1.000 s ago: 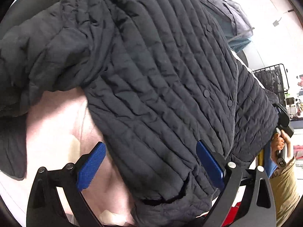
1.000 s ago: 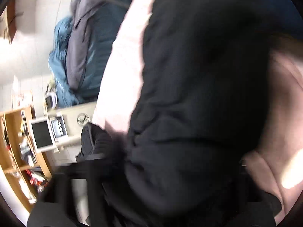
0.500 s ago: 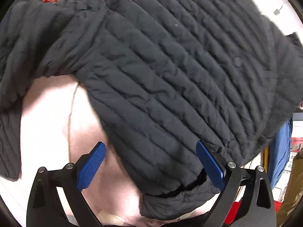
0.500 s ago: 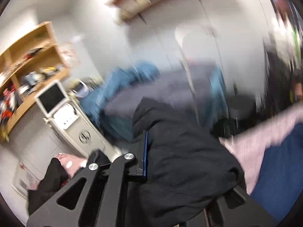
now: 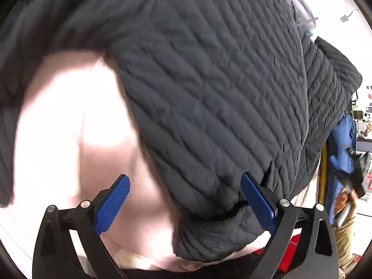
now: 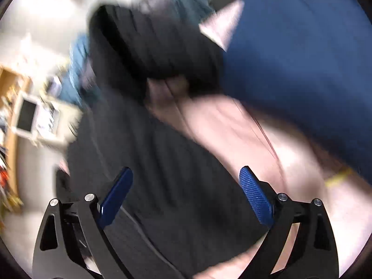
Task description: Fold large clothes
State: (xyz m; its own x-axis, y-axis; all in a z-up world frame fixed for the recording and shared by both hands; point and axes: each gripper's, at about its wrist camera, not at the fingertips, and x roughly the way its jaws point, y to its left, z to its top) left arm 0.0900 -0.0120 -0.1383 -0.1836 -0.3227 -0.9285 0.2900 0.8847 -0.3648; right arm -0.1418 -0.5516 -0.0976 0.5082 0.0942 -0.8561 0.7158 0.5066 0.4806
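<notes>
A large dark quilted jacket (image 5: pixel 220 88) lies folded over on a pale pink sheet (image 5: pixel 69 121). My left gripper (image 5: pixel 184 200) is open just above the jacket's lower folded edge, its blue pads either side of it. In the blurred right wrist view the jacket (image 6: pixel 162 186) lies under my right gripper (image 6: pixel 186 195), which is open and empty. The pink sheet (image 6: pixel 267 153) runs to the right of it.
The person's blue sleeve (image 6: pixel 302 58) fills the upper right of the right wrist view. A shelf unit and a white device with a screen (image 6: pixel 28 116) stand at the left. Blue and grey clothes (image 6: pixel 76 69) lie behind the jacket.
My right gripper has let go of the jacket fabric and now stands open over it. The jacket's right side has been folded over. My left gripper stayed open near the hem.
</notes>
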